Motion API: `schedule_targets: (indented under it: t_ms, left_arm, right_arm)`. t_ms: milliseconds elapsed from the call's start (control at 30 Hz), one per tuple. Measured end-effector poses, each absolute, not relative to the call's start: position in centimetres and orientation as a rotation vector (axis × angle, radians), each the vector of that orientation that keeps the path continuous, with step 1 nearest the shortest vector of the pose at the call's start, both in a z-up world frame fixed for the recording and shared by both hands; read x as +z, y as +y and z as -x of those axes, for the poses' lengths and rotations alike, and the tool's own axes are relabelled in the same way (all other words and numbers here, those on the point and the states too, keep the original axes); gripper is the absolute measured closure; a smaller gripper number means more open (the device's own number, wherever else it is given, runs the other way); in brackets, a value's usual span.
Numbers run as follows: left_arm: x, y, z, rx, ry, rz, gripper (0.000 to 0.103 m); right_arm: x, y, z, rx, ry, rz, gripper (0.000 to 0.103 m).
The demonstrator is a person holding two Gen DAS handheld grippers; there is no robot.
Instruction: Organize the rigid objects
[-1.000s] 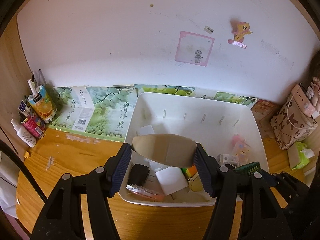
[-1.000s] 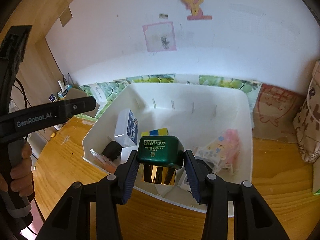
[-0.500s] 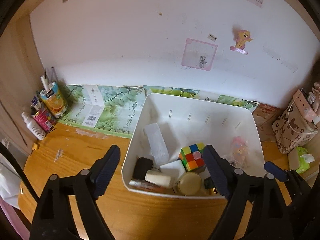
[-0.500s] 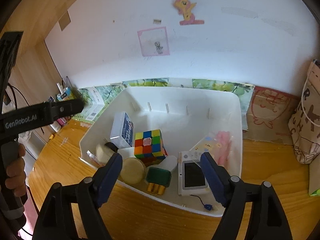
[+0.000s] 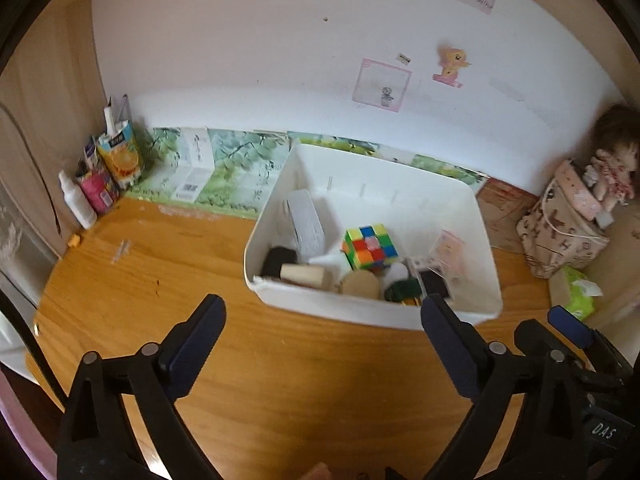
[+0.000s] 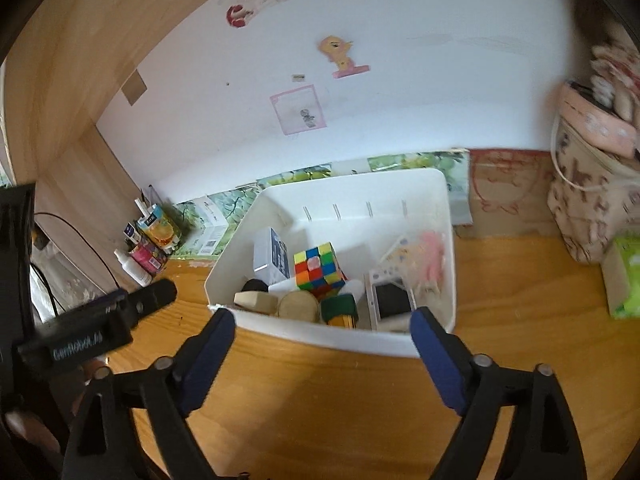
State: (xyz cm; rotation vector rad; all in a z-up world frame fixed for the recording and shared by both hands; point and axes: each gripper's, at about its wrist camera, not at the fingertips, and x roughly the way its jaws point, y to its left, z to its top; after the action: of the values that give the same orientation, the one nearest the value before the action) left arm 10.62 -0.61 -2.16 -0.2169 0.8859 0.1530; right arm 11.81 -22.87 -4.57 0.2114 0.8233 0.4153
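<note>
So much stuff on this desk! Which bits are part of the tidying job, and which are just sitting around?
Part of the job:
- white bin
- puzzle cube
- green-capped bottle
- round tan lid
- white box
- both grippers, left and right, jaws open and empty

Just lying about:
- juice carton
- white spray bottle
- patterned bag
- wall stickers
</note>
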Motion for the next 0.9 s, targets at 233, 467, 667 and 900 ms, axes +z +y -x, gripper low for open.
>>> schedule_targets:
  t_ms: [233, 467, 667, 900]
  left_arm:
    - [-2.4, -0.9, -6.5, 0.182, 0.884, 0.249, 0.003]
    - [-1.8, -1.1, -3.3, 0.210, 0.850, 0.254, 0.001]
    - [-1.3, -1.3, -2.6, 0.225, 0.813, 0.252, 0.001]
    - [-0.6, -1.8, -2.9, 0.207, 0.781, 0.226, 0.001]
  right_arm:
    - [-4.7, -22.2, -7.4, 0.360, 0.838, -0.089, 0.001]
    - [-6.2, -21.8, -3.7, 0.356, 0.925, -0.077, 0.001]
    - [-4.4, -22.4, -1.7, 0.369, 0.916, -0.085, 0.001]
    - [-3.9, -23.5, -1.9, 0.334, 0.889, -0.152, 0.001]
